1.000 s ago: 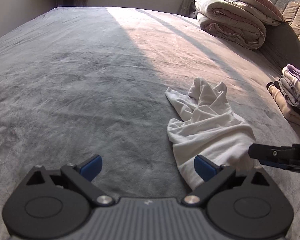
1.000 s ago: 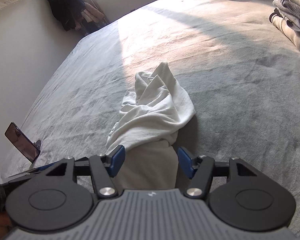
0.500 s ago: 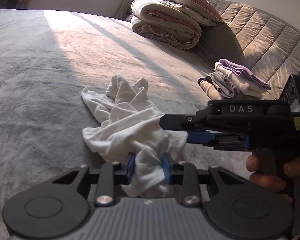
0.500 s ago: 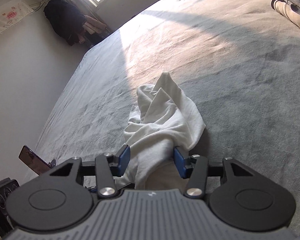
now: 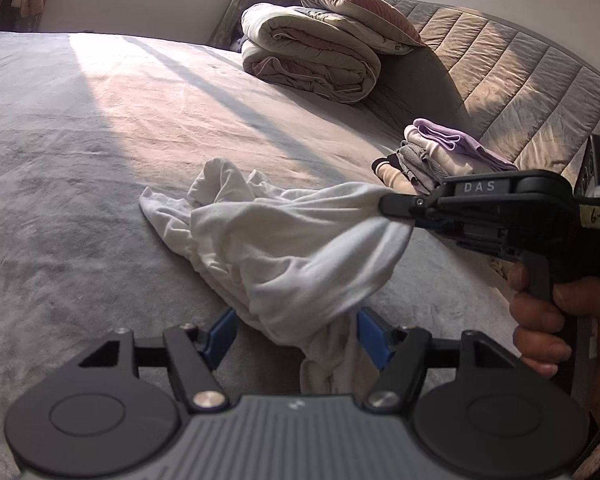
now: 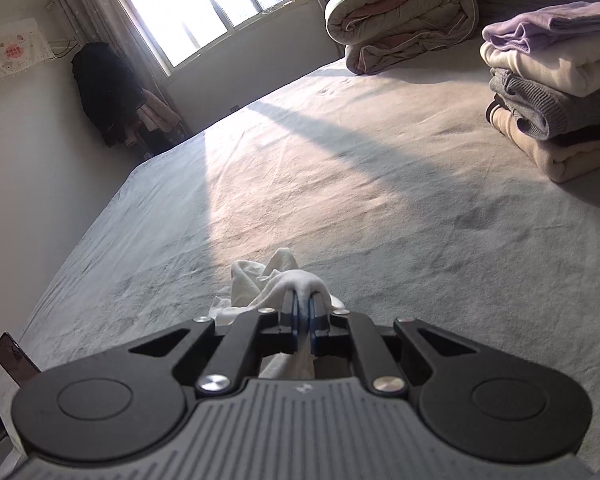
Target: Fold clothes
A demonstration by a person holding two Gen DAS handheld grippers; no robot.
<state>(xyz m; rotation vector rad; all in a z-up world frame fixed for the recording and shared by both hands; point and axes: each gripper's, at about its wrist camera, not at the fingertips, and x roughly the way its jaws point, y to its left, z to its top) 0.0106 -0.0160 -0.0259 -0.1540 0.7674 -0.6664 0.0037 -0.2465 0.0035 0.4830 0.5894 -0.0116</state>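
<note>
Garment pinched at one corner, lifted off the bed

"DAS" is printed on the right claw [image 5: 396,210], just closed tight on the white garment [image 5: 284,248]; a yellow tag reads "6-13". Left claw [image 5: 294,334], just reopened, stands wide around a hanging fold, pads not pressing; the rest lies crumpled on the grey bed [image 5: 80,200].

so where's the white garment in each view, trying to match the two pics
Left wrist view: the white garment lies across the centre on the bed, one end pinched and lifted by the right gripper at right, a tail hanging between the left gripper's open jaws.
Right wrist view: low centre, bunched just past the shut right gripper.
Shared landmark: the folded stack with the purple top.
</note>
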